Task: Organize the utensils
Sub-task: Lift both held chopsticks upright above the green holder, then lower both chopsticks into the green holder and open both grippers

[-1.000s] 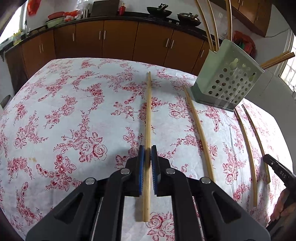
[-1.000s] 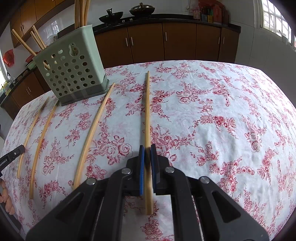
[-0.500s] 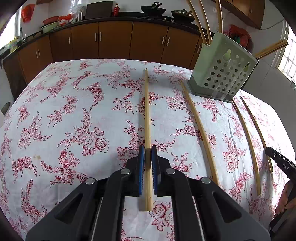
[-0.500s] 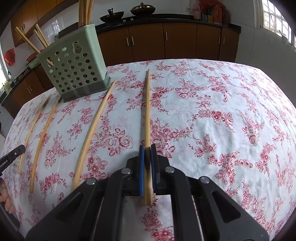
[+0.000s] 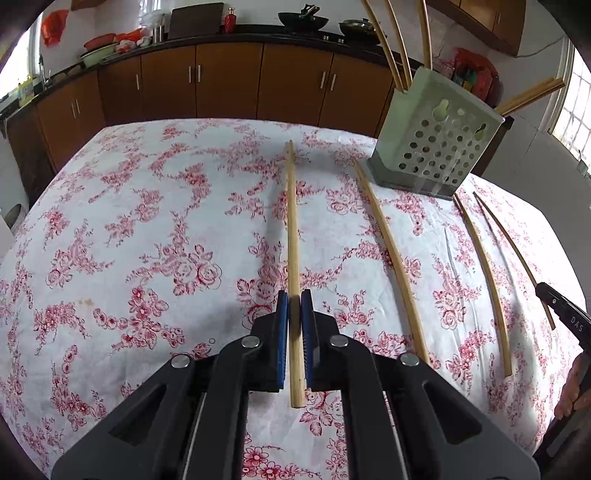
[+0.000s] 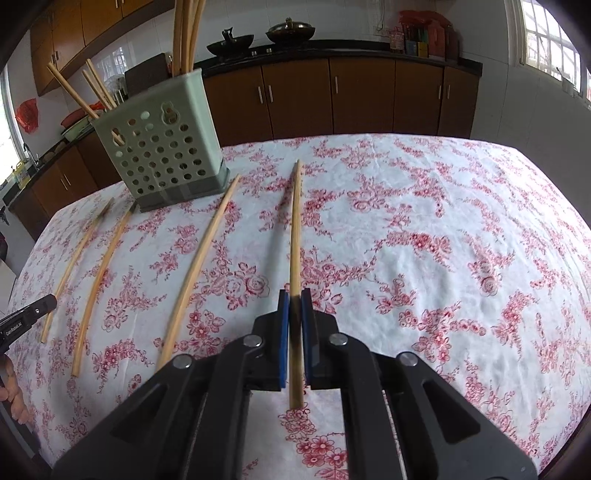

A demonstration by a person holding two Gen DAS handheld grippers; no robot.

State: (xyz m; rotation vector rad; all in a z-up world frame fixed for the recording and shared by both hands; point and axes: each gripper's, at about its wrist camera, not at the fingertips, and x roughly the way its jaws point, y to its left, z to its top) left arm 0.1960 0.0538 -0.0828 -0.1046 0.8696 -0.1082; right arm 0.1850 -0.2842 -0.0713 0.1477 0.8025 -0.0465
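Brown cabinets (image 5: 229, 85) ring the kitchen behind; nearer, a white cloth (image 5: 129, 221) printed with red roses, slightly creased, covers the table.

Left gripper (image 5: 294, 295) is clenched on one stick (image 5: 291, 221), blue pads pinching it close to its near end; right gripper (image 6: 294, 295) grasps a second stick (image 6: 295, 229) the same way.
Each stick runs straight out along its fingers, long axis pointing away towards the cabinets, so most of the length juts ahead of the jaws; whether the far tips touch the cloth I cannot tell.

Holder (image 6: 162, 147) stands at the far side of the table; it lies ahead and to the right of the left gripper, ahead and to the left of the right one, between the two; neither hand looks clearly nearer.
Its mouth faces up, so each flat-lying stick would likely need tipping upright before it can drop in.

Two loose sticks (image 5: 391, 258) (image 5: 484, 280) lie on the cloth between the grippers, far ends near the holder's base.

Sticks are pale, slim, smooth bamboo or wood; the holder is pale green plastic, boxy, pierced with round holes, already bristling with sticks (image 6: 184, 33).
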